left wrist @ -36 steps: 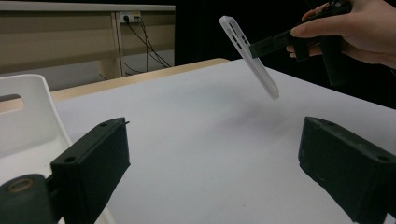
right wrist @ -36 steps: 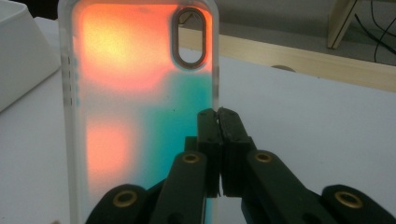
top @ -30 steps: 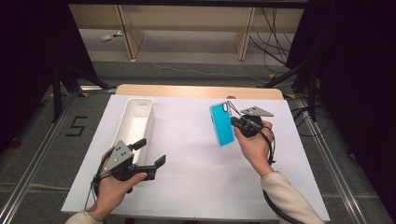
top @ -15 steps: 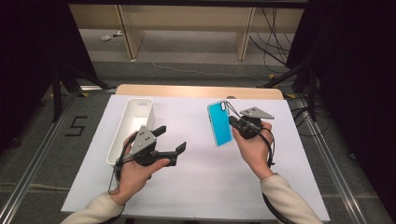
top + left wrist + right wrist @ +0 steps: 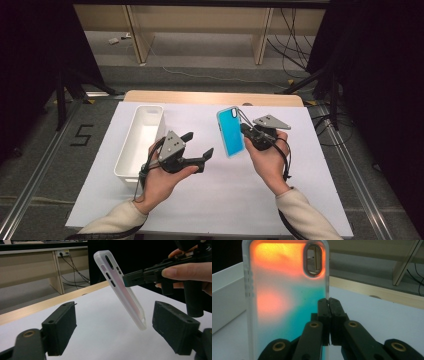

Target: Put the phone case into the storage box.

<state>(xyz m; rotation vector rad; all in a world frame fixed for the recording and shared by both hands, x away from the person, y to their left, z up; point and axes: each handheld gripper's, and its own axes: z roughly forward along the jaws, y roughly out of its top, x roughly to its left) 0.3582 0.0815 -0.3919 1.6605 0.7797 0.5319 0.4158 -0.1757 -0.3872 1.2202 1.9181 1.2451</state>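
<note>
left gripper — moved up beside the phone case | jaws closing slightly — nothing between them

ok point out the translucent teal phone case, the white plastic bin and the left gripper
translucent teal phone case (image 5: 231, 133), high view, middle of its teal back.
white rectangular plastic bin (image 5: 122, 160), high view, its left rim.
left gripper (image 5: 199, 145), high view, midway between its open fingertips.
</note>
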